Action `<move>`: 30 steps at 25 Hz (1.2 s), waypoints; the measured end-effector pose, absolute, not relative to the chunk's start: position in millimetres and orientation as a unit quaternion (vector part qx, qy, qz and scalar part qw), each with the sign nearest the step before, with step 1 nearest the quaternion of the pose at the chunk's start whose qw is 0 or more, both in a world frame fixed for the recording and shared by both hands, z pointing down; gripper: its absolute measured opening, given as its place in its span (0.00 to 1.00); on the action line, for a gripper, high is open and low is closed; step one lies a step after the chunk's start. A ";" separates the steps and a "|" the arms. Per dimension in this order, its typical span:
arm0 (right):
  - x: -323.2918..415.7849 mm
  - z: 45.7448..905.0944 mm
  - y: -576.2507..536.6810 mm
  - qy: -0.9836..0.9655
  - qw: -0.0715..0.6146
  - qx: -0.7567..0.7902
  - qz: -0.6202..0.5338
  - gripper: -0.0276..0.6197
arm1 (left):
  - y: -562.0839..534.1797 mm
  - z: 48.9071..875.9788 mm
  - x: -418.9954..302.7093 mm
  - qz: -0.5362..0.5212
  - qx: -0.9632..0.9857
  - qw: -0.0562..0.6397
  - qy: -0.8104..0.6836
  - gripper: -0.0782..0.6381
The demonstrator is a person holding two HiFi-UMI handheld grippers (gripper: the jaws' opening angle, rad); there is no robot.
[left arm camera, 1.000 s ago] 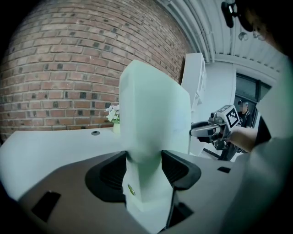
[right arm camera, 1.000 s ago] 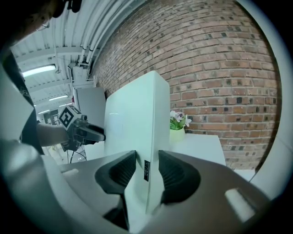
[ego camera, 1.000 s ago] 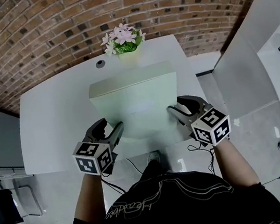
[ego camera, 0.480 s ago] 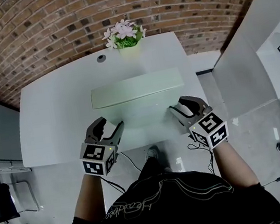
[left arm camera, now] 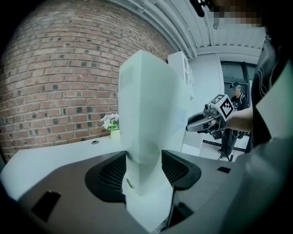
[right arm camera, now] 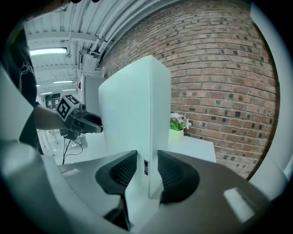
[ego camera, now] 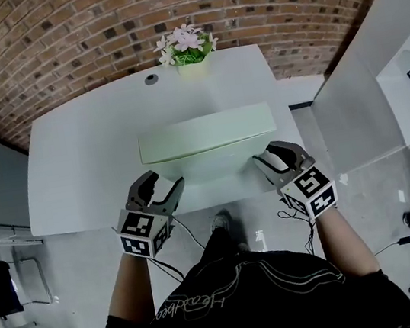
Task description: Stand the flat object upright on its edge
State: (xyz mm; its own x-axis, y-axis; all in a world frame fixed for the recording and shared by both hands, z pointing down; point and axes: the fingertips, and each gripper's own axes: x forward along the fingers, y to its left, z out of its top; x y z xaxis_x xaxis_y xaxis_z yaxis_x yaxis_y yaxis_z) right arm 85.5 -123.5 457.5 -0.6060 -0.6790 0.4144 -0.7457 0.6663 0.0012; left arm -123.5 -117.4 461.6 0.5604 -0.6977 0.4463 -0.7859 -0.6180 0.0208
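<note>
We hold the pale green box point(ego camera: 206, 130) nearly upright at the white table's point(ego camera: 81, 163) near edge, left gripper point(ego camera: 166, 185) and right gripper point(ego camera: 270, 158) each clamped on one end; next, we judge, it must settle squarely before release.

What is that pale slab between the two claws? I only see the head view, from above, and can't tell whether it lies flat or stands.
Observer: It stands. In the right gripper view the pale green box rises upright, narrow end toward the camera.
Operator: Are the claws really pinching it?
Observer: Yes. In the left gripper view the left gripper has its ribbed pads pressed on both faces of the box's end.
Operator: And the other claw?
Observer: The right gripper clamps the opposite end the same way; a small dark label sits on the edge between its jaws.
</note>
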 end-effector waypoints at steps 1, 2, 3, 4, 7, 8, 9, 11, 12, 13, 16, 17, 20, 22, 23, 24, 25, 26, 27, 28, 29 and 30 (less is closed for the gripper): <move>85.6 456.7 -123.5 -0.892 0.194 0.399 0.085 0.27 | -117.4 460.6 -123.7 0.201 0.879 0.106 -0.419 0.45; 85.8 456.1 -123.6 -0.892 0.193 0.399 0.085 0.27 | -117.3 460.0 -123.8 0.200 0.882 0.103 -0.415 0.45; 86.0 456.0 -123.4 -0.892 0.193 0.399 0.086 0.27 | -117.2 459.7 -124.0 0.198 0.884 0.099 -0.412 0.45; 86.4 456.3 -123.0 -0.892 0.193 0.399 0.087 0.27 | -116.9 459.5 -125.0 0.194 0.886 0.094 -0.410 0.45; 87.0 458.0 -122.5 -0.890 0.201 0.400 0.088 0.27 | -117.4 454.1 -130.0 0.156 0.898 0.093 -0.401 0.46; 86.9 457.9 -123.2 -0.889 0.204 0.400 0.084 0.26 | -119.2 448.8 -130.0 0.136 0.905 0.099 -0.391 0.49; 86.7 457.6 -124.0 -0.890 0.206 0.400 0.082 0.26 | -121.3 444.3 -129.5 0.120 0.912 0.107 -0.378 0.54; 86.4 456.4 -124.9 -0.890 0.202 0.399 0.086 0.26 | -125.5 441.1 -128.9 0.107 0.922 0.124 -0.350 0.58; 86.1 455.6 -125.4 -0.891 0.200 0.398 0.089 0.26 | -128.0 441.3 -128.5 0.108 0.926 0.131 -0.338 0.60; 85.9 455.3 -125.9 -0.891 0.199 0.398 0.092 0.26 | -130.8 441.6 -128.2 0.108 0.929 0.138 -0.325 0.61; 85.0 456.9 -125.8 -0.892 0.204 0.392 0.098 0.26 | -139.5 439.5 -124.9 0.106 0.938 0.151 -0.292 0.62; 84.5 456.7 -125.6 -0.892 0.205 0.390 0.098 0.26 | -142.3 438.2 -122.8 0.111 0.941 0.145 -0.286 0.62; 83.3 452.5 -125.8 -0.895 0.206 0.383 0.101 0.25 | -148.9 434.8 -115.6 0.124 0.946 0.127 -0.270 0.62; 82.8 450.8 -125.7 -0.897 0.205 0.378 0.105 0.25 | -150.1 435.3 -110.6 0.128 0.949 0.128 -0.258 0.62; 83.0 450.8 -125.5 -0.897 0.205 0.377 0.108 0.25 | -150.3 436.3 -108.6 0.130 0.950 0.128 -0.253 0.62; 83.6 451.2 -125.3 -0.897 0.203 0.376 0.111 0.24 | -150.7 437.1 -107.1 0.131 0.951 0.129 -0.250 0.62; 84.5 451.9 -125.0 -0.898 0.203 0.375 0.114 0.24 | -151.6 437.6 -106.2 0.132 0.951 0.128 -0.248 0.62; 85.6 452.7 -124.8 -0.898 0.202 0.374 0.117 0.24 | -152.7 437.8 -105.8 0.132 0.952 0.127 -0.247 0.62; 86.5 453.3 -124.8 -0.898 0.201 0.373 0.118 0.24 | -153.7 437.9 -105.7 0.132 0.952 0.126 -0.246 0.62; 87.2 453.9 -124.7 -0.898 0.200 0.372 0.120 0.24 | -154.4 438.0 -105.8 0.132 0.952 0.125 -0.245 0.62; 87.7 454.6 -124.7 -0.899 0.200 0.371 0.122 0.24 | -154.8 438.2 -106.0 0.132 0.952 0.124 -0.245 0.62; 88.0 455.0 -124.7 -0.899 0.199 0.370 0.124 0.24 | -154.7 438.9 -106.3 0.134 0.952 0.123 -0.246 0.62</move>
State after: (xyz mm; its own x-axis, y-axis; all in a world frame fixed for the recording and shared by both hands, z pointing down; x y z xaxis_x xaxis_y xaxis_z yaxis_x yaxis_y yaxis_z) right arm 88.0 -124.7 455.0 -0.6472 -0.6158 0.4493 -0.7144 0.6956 -0.0758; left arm -106.3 -154.7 438.9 0.8431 -0.4358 0.3151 -0.5014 -0.8488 0.1678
